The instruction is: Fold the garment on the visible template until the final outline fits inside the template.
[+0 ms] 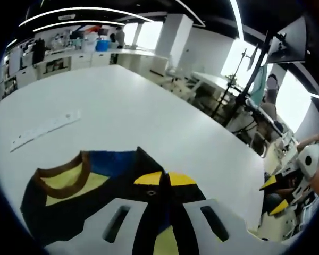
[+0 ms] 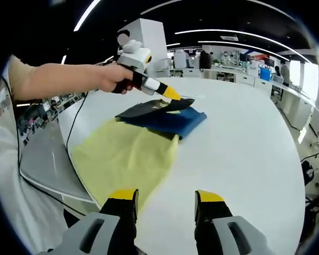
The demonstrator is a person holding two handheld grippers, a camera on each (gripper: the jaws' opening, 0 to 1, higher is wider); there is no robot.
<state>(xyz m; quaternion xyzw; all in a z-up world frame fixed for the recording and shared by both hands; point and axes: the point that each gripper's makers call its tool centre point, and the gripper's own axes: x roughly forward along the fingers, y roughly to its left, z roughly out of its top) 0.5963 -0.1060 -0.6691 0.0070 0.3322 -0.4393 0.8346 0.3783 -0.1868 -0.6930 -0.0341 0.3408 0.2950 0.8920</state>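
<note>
Left gripper (image 1: 165, 179) pinches garment (image 2: 128, 154) — template indiscernible.

My left gripper (image 1: 165, 179) has its yellow tips pinched together on the garment (image 1: 95, 196). From the right gripper view I see my left hand (image 2: 112, 78) gripping that tool, forearm stretched out. My right gripper (image 2: 165, 199) hangs with jaws spread, holding nothing.

Grey right tool (image 2: 164, 204) with black, yellow-tipped fingers (image 2: 123, 195); white short-sleeved shirt (image 2: 5, 175).
</note>
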